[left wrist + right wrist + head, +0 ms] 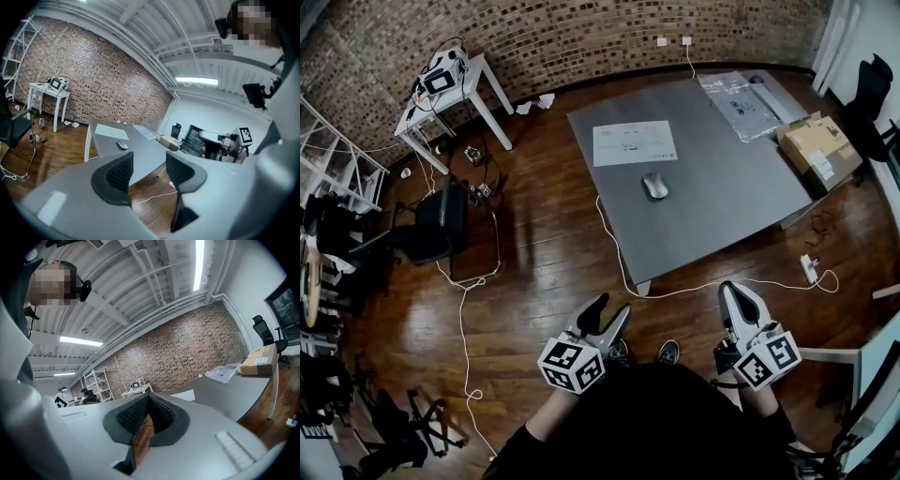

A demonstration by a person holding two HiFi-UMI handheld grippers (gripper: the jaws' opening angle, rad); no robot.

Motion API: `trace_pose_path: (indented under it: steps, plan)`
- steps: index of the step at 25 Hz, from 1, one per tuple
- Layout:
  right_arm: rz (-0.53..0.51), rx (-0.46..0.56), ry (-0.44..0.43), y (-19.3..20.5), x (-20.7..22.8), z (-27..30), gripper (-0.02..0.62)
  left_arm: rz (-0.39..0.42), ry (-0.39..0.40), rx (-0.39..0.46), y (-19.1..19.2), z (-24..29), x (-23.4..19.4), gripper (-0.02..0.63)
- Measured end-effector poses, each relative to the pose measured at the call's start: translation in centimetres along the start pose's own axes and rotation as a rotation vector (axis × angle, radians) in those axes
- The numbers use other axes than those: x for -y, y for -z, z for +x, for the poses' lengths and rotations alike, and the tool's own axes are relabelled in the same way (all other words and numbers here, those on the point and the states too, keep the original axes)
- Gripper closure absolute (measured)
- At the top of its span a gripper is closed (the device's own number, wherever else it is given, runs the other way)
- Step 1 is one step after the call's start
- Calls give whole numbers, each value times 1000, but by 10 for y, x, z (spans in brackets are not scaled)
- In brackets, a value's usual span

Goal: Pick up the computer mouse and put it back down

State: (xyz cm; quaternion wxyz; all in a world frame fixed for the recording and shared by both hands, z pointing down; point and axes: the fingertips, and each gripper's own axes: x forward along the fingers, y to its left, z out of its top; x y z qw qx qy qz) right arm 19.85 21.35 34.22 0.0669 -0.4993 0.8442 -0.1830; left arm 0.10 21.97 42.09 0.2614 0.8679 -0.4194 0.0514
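Note:
A grey computer mouse (654,186) lies near the middle of the grey table (731,197), just in front of a white sheet of paper (634,142). The left gripper view shows the mouse (122,145) far ahead on the table (140,154). My left gripper (609,314) hangs over the wooden floor short of the table, jaws open with nothing between them. My right gripper (734,292) is held near the table's front edge, its jaws shut and empty. Both are well away from the mouse.
A cardboard box (820,148) and a plastic-wrapped flat pack (741,103) sit at the table's far right. A white cable (694,286) trails on the floor by the table's front leg. A black chair (431,230) and a small white table (450,98) stand at the left.

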Motion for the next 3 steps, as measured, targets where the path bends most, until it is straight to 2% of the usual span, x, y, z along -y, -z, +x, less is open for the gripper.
trace_pose_path:
  steps: [3]
  plan:
    - [-7,-4,2,4,-10,12,597,-2,5,-3,-2,-5,-13,403]
